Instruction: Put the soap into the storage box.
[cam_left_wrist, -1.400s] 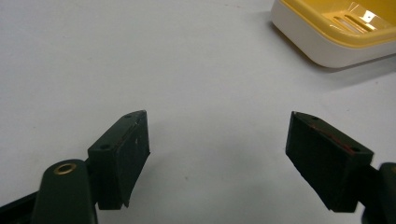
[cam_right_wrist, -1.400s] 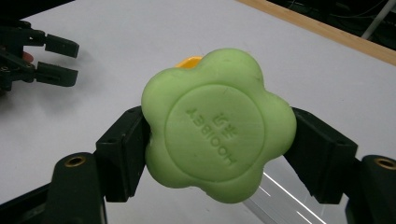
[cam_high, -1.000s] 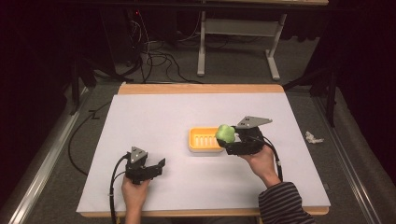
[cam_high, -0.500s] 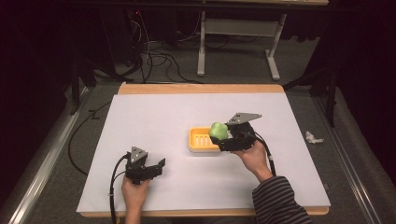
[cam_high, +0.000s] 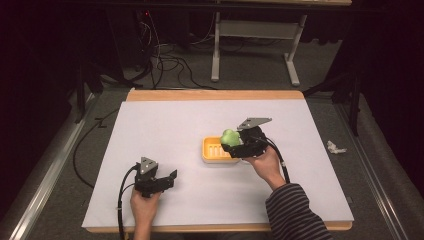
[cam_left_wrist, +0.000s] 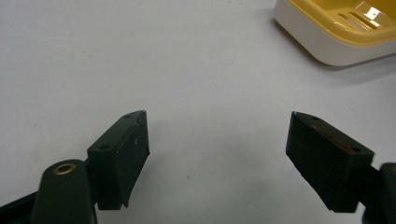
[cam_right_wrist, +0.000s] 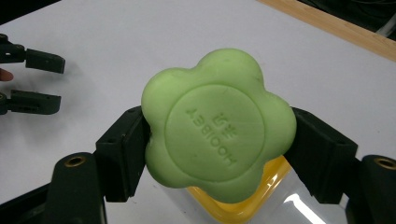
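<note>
A green flower-shaped soap (cam_right_wrist: 217, 119) is clamped between the jaws of my right gripper (cam_right_wrist: 219, 149), which is shut on it. In the high view the soap (cam_high: 229, 135) hangs just above the yellow soap dish (cam_high: 214, 150) near the middle of the table, with the right gripper (cam_high: 235, 142) over the dish's right half. The dish (cam_right_wrist: 243, 205) shows directly under the soap in the right gripper view. My left gripper (cam_high: 170, 178) rests low at the front left, open, with bare table between its jaws (cam_left_wrist: 217, 158). The dish (cam_left_wrist: 336, 28) lies ahead and to its right.
The white table mat (cam_high: 165, 130) is edged by a wooden rim (cam_high: 215, 95) at the back. A crumpled white scrap (cam_high: 335, 147) lies on the floor to the right. Cables (cam_high: 165, 65) and a desk frame (cam_high: 255, 45) sit beyond the table.
My right gripper has carried the soap leftward from beside the dish's right edge to above the dish. The left gripper has stayed put.
</note>
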